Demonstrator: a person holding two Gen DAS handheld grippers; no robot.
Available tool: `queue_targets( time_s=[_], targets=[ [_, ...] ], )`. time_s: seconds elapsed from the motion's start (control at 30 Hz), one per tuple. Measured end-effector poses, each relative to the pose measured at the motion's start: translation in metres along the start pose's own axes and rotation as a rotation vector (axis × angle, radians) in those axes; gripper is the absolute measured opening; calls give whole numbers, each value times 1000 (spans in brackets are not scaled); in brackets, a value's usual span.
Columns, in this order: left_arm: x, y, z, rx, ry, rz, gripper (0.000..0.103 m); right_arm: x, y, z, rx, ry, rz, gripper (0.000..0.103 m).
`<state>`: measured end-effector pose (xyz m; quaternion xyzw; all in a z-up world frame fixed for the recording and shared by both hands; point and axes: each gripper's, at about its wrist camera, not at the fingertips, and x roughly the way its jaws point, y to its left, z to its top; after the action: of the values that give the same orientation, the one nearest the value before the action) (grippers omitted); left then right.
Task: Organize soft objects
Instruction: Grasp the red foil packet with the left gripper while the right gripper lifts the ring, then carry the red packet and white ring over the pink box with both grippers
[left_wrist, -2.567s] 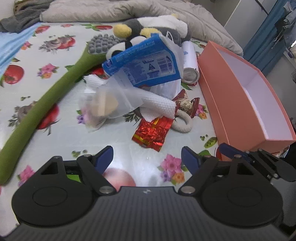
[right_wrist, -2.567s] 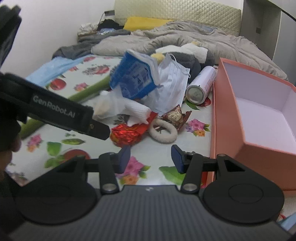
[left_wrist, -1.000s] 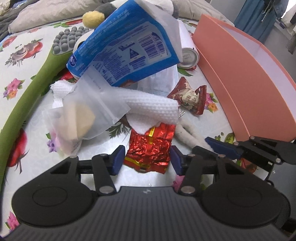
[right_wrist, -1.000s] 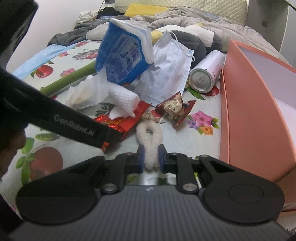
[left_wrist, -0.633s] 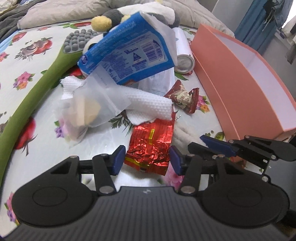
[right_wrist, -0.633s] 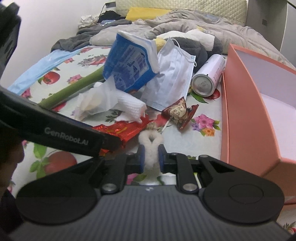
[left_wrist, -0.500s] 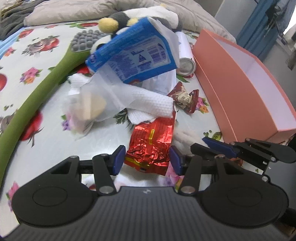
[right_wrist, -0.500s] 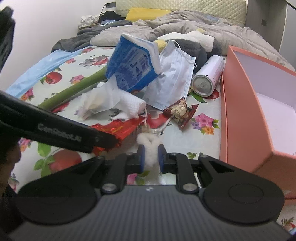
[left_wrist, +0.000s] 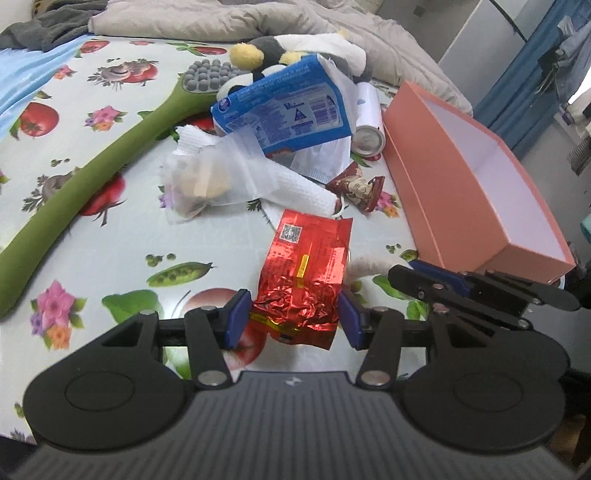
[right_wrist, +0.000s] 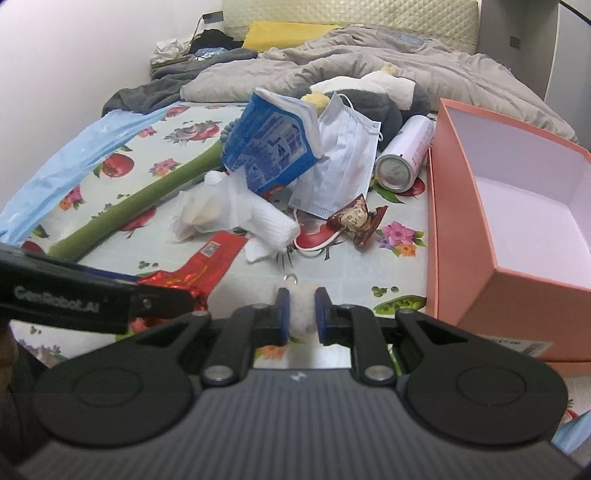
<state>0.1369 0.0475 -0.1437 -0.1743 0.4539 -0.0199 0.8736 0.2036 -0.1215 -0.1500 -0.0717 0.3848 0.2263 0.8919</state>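
My left gripper (left_wrist: 293, 318) is shut on a crinkled red foil packet (left_wrist: 304, 273), held just above the flowered sheet. Beside it on the right, my right gripper (left_wrist: 404, 274) is shut on a white fluffy ring (left_wrist: 365, 266). In the right wrist view the fluffy ring (right_wrist: 300, 312) is pinched between that gripper's (right_wrist: 300, 314) blue pads, its metal hook pointing forward. The left gripper (right_wrist: 181, 295) and red packet (right_wrist: 210, 260) show at the left there. An open pink box (left_wrist: 443, 177) lies to the right.
A pile lies ahead: blue tissue pack (left_wrist: 288, 107), face mask (right_wrist: 343, 162), plush penguin (left_wrist: 295, 48), drink can (right_wrist: 402, 158), candy wrapper (right_wrist: 354, 219), rolled white cloth (left_wrist: 295, 190), plastic bag (left_wrist: 199, 184). A long green brush (left_wrist: 96, 173) lies left. Grey bedding sits behind.
Both grippers have drawn back and risen from the pile. The red packet has come up with the left one, the fluffy ring with the right.
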Motion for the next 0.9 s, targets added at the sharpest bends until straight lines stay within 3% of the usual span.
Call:
queue_targets(
  time_s=[0.47,0.9],
  targets=[
    [-35,-12,28,-23,-56,0,58,-27,-13,16,56,-24,7,16],
    [-70,-63,89,107,-136,15,58,-73,-36,78,64,-152,34,16]
  ],
)
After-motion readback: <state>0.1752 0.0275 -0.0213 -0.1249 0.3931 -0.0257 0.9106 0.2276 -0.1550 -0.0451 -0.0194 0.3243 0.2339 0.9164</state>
